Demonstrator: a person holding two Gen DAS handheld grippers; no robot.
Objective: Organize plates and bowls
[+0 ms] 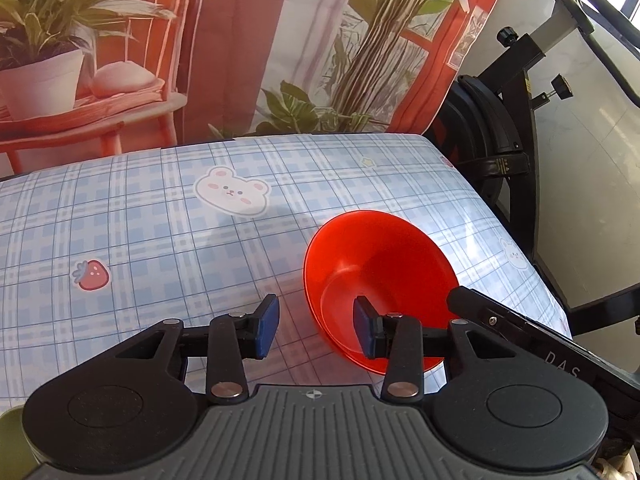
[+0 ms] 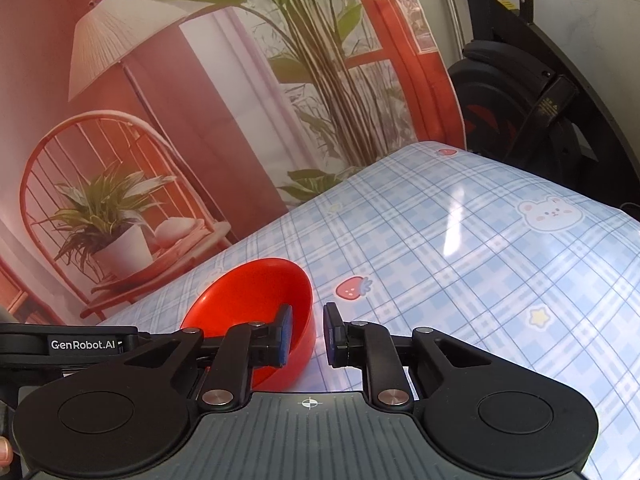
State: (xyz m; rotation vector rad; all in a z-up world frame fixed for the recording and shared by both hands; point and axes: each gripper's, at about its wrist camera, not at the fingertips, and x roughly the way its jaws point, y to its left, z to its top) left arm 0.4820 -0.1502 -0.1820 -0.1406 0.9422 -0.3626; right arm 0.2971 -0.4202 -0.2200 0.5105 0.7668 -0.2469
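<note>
A red bowl (image 1: 380, 276) sits on the blue plaid table (image 1: 160, 220), tilted toward the camera. My left gripper (image 1: 316, 330) is open, its right finger inside the bowl and its left finger outside the bowl's left rim. In the right wrist view the same red bowl (image 2: 256, 292) lies lower left. My right gripper (image 2: 308, 334) is open, its left finger inside the bowl and its right finger outside the right rim. Neither gripper presses the rim. The right gripper's body (image 1: 520, 332) shows at the left wrist view's right edge.
An exercise bike (image 1: 520, 120) stands beyond the table's right edge. A printed backdrop (image 1: 240, 40) hangs behind the table. A green object (image 1: 10, 440) peeks in at the lower left corner. The left gripper's body (image 2: 68, 346) reaches in from the left.
</note>
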